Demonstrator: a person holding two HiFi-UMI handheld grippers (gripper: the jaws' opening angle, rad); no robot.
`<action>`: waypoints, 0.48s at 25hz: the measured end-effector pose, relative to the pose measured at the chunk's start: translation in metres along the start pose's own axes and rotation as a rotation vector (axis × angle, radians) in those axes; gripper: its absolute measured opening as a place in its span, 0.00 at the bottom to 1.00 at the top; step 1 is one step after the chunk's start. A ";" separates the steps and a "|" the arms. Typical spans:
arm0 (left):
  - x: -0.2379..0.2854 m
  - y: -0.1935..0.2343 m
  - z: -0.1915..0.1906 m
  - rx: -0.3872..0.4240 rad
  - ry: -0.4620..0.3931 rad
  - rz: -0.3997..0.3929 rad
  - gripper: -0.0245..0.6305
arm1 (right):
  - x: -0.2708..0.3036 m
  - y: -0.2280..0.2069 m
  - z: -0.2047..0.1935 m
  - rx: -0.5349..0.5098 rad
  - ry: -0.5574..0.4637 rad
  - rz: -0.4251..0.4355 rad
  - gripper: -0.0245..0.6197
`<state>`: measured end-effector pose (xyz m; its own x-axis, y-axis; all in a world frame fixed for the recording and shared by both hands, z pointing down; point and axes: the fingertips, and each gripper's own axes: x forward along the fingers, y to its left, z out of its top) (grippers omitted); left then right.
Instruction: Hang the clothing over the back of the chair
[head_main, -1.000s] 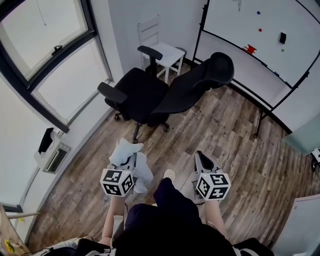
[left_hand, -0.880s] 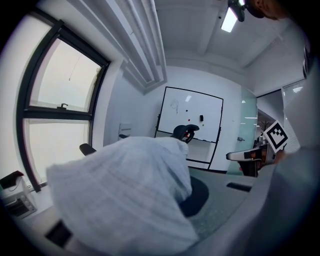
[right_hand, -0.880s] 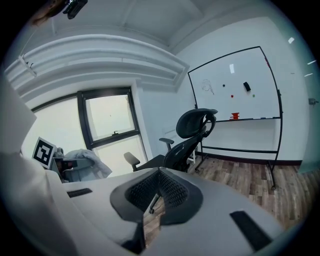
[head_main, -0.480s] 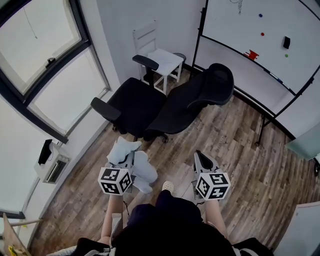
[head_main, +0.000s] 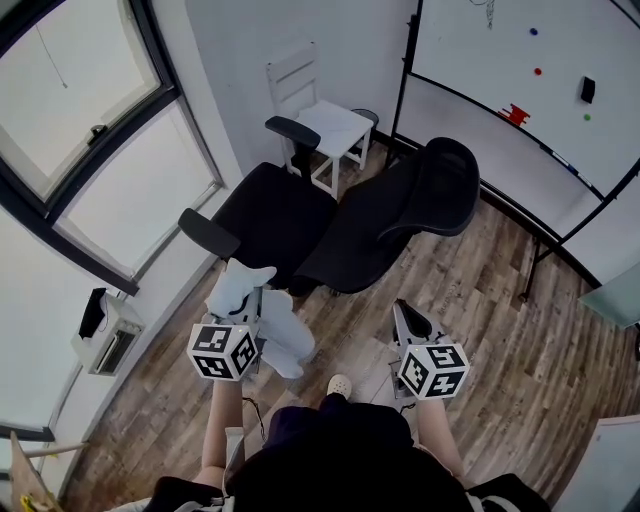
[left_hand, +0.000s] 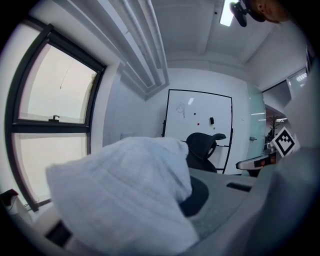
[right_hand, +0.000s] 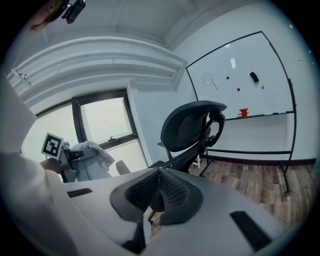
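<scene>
A pale blue-white garment (head_main: 262, 320) hangs bunched from my left gripper (head_main: 245, 300), whose jaws are shut on it; in the left gripper view the cloth (left_hand: 130, 195) covers most of the jaws. My right gripper (head_main: 405, 318) is shut with nothing between its pads (right_hand: 157, 192). The black office chair (head_main: 330, 215) stands ahead, its backrest and headrest (head_main: 445, 185) reclined toward the right. Both grippers are short of the chair, the left near its seat edge, the right below the backrest. From the right gripper view, the chair back (right_hand: 192, 125) rises ahead and the left gripper with the garment (right_hand: 87, 157) is at left.
A small white chair (head_main: 325, 120) stands against the wall behind the office chair. A whiteboard on a black frame (head_main: 530, 100) runs along the right. Large windows (head_main: 90, 150) line the left wall, with a small device (head_main: 105, 330) below them. My foot (head_main: 338, 384) is on the wood floor.
Both grippers have advanced toward the office chair, which now sits closer and larger in the head view. The garment stays held in the left gripper.
</scene>
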<state>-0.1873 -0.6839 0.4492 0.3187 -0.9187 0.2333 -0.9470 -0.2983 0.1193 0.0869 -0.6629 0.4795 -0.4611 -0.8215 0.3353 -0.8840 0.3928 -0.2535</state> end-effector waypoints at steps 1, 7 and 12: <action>0.005 0.004 0.006 0.008 -0.011 -0.001 0.05 | 0.003 -0.002 0.002 0.001 -0.003 0.001 0.08; 0.040 0.027 0.053 0.063 -0.075 -0.014 0.05 | 0.014 -0.011 0.019 -0.011 -0.027 -0.034 0.08; 0.077 0.031 0.094 0.109 -0.099 -0.084 0.05 | 0.016 -0.022 0.040 0.043 -0.065 -0.081 0.08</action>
<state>-0.1957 -0.7886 0.3799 0.3963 -0.9089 0.1300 -0.9177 -0.3963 0.0272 0.1018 -0.7012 0.4544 -0.3813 -0.8753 0.2975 -0.9134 0.3070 -0.2673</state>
